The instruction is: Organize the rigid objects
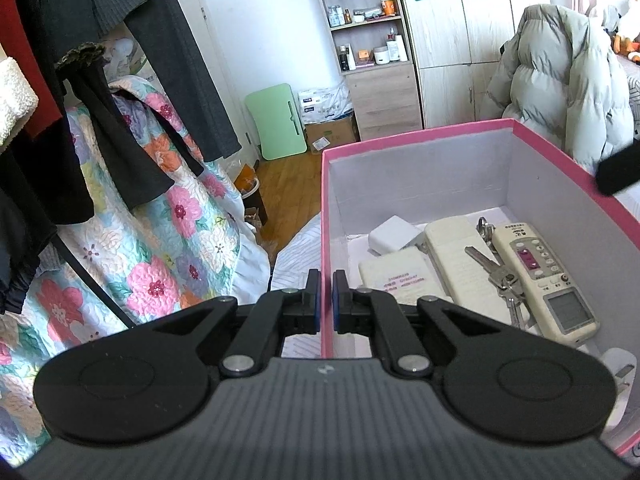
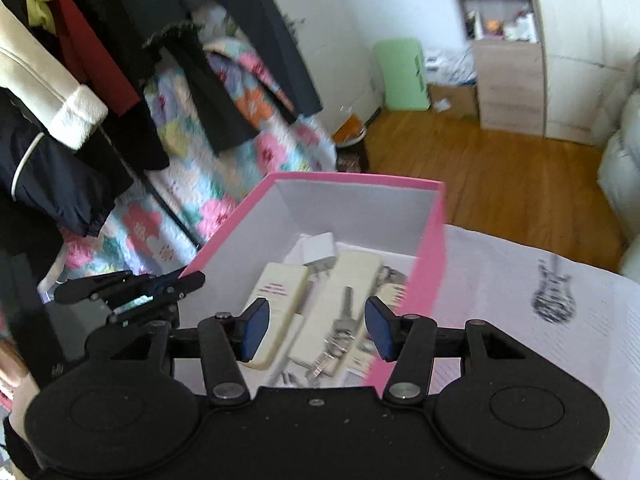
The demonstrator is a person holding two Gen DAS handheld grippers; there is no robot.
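Two remotes, silver keys lay in pink cardboard box, lower centre, under empty half-open right gripper; left gripper pinched box wall.

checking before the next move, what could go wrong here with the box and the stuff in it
The left gripper is clamped on the thin wall of the pink box; a tug could tip or slide the box on the white cloth.

The right gripper hangs open over the keys, which lie across the remotes; closing there might catch a remote too, or scatter the loose keys.
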